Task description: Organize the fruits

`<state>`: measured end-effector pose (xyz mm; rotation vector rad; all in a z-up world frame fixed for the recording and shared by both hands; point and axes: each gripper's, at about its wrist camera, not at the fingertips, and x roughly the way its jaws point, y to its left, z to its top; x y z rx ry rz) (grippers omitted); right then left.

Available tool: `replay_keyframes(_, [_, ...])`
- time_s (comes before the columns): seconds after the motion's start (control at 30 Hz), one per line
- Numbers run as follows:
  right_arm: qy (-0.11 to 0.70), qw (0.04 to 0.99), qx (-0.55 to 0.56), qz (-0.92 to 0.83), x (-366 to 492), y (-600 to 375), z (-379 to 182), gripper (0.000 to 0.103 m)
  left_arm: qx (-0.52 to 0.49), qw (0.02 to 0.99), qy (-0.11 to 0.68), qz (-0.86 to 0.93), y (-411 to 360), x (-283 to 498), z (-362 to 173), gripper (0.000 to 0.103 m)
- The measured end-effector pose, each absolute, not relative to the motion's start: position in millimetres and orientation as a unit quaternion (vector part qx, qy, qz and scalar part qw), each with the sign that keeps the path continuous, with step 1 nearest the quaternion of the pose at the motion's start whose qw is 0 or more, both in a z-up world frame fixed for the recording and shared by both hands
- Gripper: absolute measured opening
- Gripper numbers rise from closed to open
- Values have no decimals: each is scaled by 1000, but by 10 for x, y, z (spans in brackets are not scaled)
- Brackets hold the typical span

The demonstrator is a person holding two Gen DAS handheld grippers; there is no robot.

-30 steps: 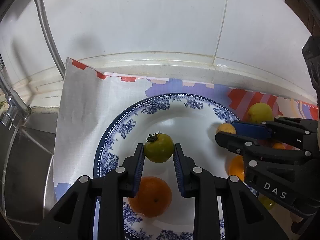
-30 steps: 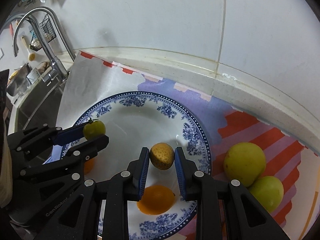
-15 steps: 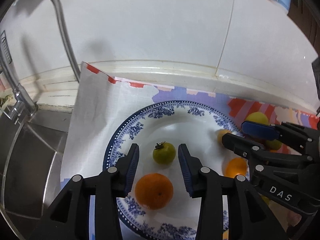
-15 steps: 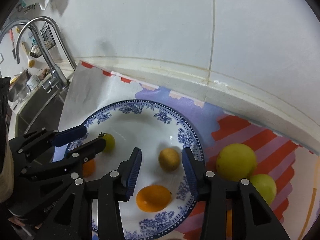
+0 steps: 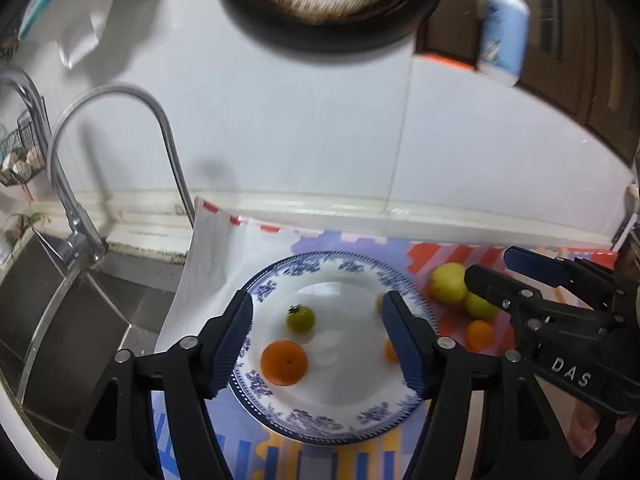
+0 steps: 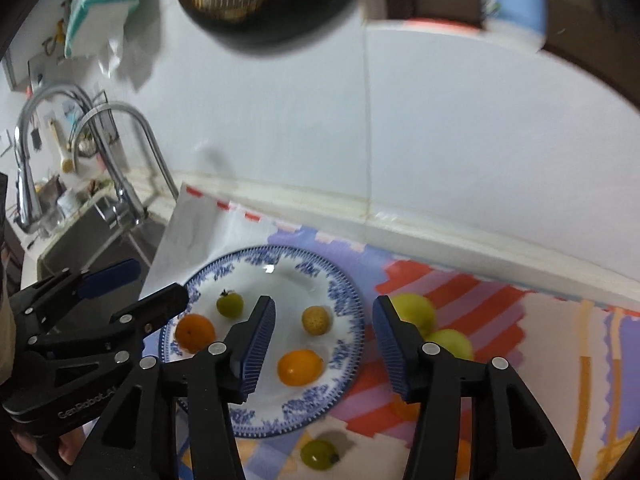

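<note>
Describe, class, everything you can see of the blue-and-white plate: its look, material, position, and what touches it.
The plate is round and white, with a blue floral band and a dotted blue rim; it looks like glazed ceramic, with a glint of light on it. It lies flat and upright on the colourful patterned mat near the sink. Four fruits rest on it: a small green tomato, an orange, a speckled tan fruit and an orange-yellow fruit. Neither gripper touches it.

A curved steel faucet (image 5: 120, 128) arches over the sink (image 5: 60, 304); a blue-and-white bottle (image 5: 502, 32) stands on a ledge (blurred), beside a dark round pan (image 5: 324, 0).
</note>
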<state>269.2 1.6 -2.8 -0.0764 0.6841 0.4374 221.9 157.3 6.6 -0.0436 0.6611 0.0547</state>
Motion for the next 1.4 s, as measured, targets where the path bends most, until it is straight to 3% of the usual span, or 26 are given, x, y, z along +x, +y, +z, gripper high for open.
replay_keyframes(0.3, [278, 946, -13, 169, 2192, -447, 347, 62, -16, 957, 288, 8, 1258, 1757, 338, 82])
replay_keyframes(0.5, [258, 955, 5, 147, 1851, -725, 453, 65, 2, 963, 270, 1, 1059, 1474, 425, 85])
replay_keyframes(0.6, [248, 959, 4, 133, 1695, -824, 465, 72, 4, 966, 259, 3, 978, 1339, 464, 86])
replay_keyframes(0.93, [232, 968, 6, 95, 1280, -1152, 427, 72, -4, 973, 230, 12, 754, 987, 463, 86])
replay_keyframes(1.4, [259, 962, -8, 80, 1142, -1399, 39, 72, 24, 968, 250, 15, 519, 918, 21, 86])
